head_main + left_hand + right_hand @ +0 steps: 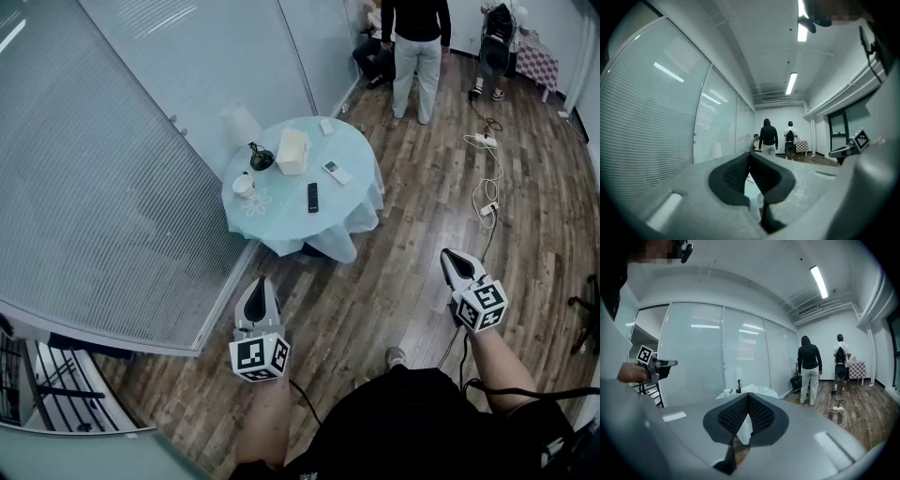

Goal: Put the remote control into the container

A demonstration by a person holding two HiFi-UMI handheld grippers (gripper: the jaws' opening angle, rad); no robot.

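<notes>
held well back from the round tabletop (281, 223).
clenched empty fingers on left gripper (259, 281) and right gripper (449, 253); found black remote control (312, 197) flat on tabletop, near but outside the beige container (292, 151).

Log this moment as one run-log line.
left gripper: shut, empty | right gripper: shut, empty | black remote control: on table, untouched | container: on table
</notes>
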